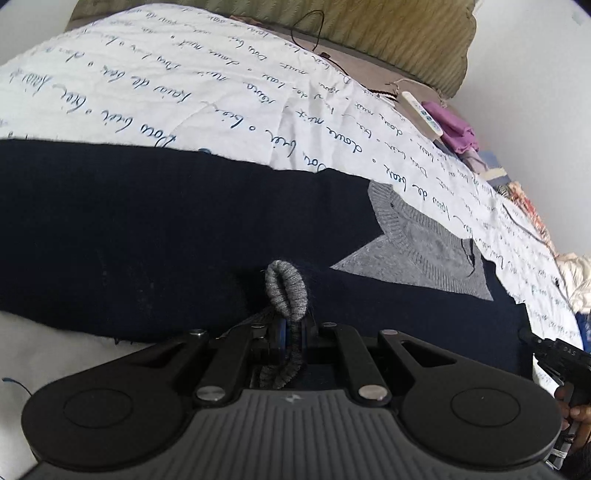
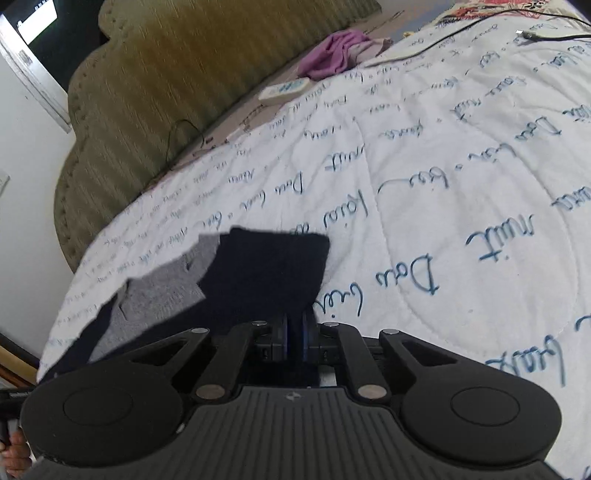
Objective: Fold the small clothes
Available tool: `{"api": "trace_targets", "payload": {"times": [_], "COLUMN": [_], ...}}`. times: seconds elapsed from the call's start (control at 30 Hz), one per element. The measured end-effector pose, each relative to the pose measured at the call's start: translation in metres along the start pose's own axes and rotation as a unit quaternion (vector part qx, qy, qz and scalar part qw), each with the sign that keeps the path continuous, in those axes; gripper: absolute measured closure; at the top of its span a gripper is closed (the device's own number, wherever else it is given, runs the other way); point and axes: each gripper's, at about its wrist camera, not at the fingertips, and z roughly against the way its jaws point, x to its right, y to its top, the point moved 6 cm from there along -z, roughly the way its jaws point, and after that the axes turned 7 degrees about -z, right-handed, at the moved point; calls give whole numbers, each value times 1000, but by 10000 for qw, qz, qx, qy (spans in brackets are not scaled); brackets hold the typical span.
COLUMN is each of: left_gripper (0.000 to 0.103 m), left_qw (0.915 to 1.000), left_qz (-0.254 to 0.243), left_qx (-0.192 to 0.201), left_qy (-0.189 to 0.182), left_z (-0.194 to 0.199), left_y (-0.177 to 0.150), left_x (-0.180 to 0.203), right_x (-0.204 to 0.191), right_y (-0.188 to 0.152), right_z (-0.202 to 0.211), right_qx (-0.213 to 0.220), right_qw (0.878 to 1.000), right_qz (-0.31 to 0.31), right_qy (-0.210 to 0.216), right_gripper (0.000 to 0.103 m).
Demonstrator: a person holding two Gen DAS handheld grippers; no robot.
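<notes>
A small navy sweater (image 1: 147,221) with a grey ribbed neck panel (image 1: 424,243) lies on a white quilt with blue script (image 1: 221,92). My left gripper (image 1: 291,332) is shut on the grey ribbed cuff (image 1: 288,288) of a sleeve, which loops up above the pads. In the right wrist view the navy sweater (image 2: 266,266) shows with its grey panel (image 2: 159,291) to the left. My right gripper (image 2: 294,338) is shut on a navy edge of the sweater.
An olive padded headboard (image 2: 166,74) stands at the far side. A white remote (image 2: 284,90), a purple cloth (image 2: 332,51) and black cables (image 2: 480,22) lie near the quilt's far edge. The other gripper (image 1: 561,362) shows at the right edge of the left wrist view.
</notes>
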Motion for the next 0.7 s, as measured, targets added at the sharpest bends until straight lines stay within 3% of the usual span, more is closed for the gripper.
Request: {"api": "trace_targets", "payload": {"times": [0.07,0.13,0.27,0.33,0.43,0.53,0.6,0.7], "left_gripper": [96,96,94,91,71,26,25,25], "left_qw": [10000,9999,9997,9997,9982,9849,9753,9788], "left_qz": [8,-80,-164,-120,7,-201,-344,-752], "left_qx": [9,63,125,172,489,1496,1963,1769], "left_qy": [-14,25,106,89,336,843,954,713], "left_z": [-2,-5,-3,4,35,78,90,66], "left_y": [-2,-3,-4,-4,-4,-3,-3,-9], "left_x": [-2,-1,2,0,-4,2,17,54], "right_x": [6,20,21,17,4,-23,-42,-69], "right_y": [9,6,-1,-1,1,-1,-8,-26], "right_z": [10,4,1,2,19,42,44,19], "right_qx": [169,77,120,142,494,976,1021,720], "right_qw": [9997,9994,9993,9989,9968,9930,9912,9872], "right_qz": [-147,-293,-311,-230,-86,437,754,1347], "right_qy": [72,-157,-189,-381,-629,-501,-364,-450], "right_gripper": [95,98,96,82,66,66,66,62]}}
